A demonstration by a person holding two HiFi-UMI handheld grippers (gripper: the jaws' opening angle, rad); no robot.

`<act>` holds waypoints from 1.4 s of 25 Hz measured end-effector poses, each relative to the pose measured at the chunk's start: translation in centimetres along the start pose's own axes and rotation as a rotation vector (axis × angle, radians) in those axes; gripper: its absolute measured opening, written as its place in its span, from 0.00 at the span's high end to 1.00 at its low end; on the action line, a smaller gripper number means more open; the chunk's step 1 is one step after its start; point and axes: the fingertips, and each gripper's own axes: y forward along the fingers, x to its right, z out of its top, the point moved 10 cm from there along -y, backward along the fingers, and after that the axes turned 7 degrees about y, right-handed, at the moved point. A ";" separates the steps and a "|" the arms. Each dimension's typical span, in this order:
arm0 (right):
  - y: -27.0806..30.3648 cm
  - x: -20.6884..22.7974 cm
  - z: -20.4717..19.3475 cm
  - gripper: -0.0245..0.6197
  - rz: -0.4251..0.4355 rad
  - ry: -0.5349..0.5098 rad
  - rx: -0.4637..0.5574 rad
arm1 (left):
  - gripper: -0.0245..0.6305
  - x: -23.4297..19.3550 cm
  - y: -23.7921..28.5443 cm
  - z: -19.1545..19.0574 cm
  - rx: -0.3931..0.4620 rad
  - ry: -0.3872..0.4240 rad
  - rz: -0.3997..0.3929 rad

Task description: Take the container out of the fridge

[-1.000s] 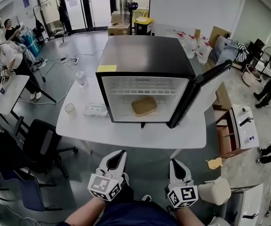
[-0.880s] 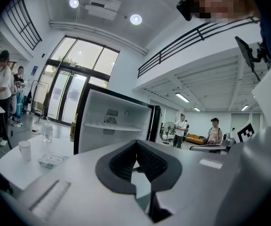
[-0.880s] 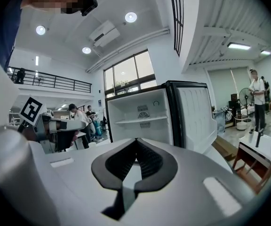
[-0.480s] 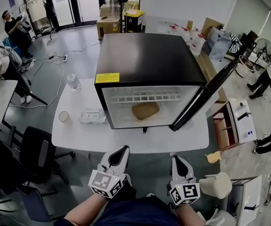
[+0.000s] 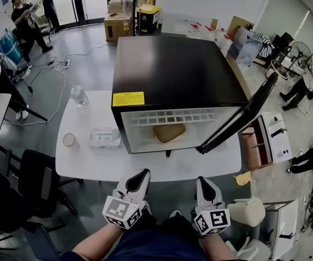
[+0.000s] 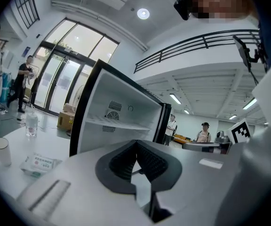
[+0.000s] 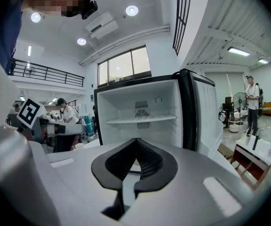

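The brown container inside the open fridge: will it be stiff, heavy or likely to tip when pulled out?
The container looks low and wide, so it will probably slide rather than tip. Its rounded shape suggests a stiff box; weight cannot be judged.

Head view looks down; gripper views face fridge (image 5: 173, 69).

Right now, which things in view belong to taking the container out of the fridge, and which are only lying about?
Belong to the job:
fridge; its open door; brown container inside; left gripper and right gripper, both shut and empty.

Only lying about:
cup; white packet; water bottle, all on the table beside the fridge.
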 end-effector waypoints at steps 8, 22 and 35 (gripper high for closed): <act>4.6 2.9 0.5 0.95 -0.007 0.050 -0.004 | 0.96 -1.1 2.1 0.4 -0.022 0.005 0.034; 15.6 8.5 -2.6 0.95 0.034 0.202 -0.192 | 0.96 -0.8 4.9 -1.6 -0.131 0.018 0.176; 23.2 11.1 -8.3 0.80 0.057 0.604 -0.367 | 0.96 -1.0 4.9 -3.1 -0.204 0.001 0.241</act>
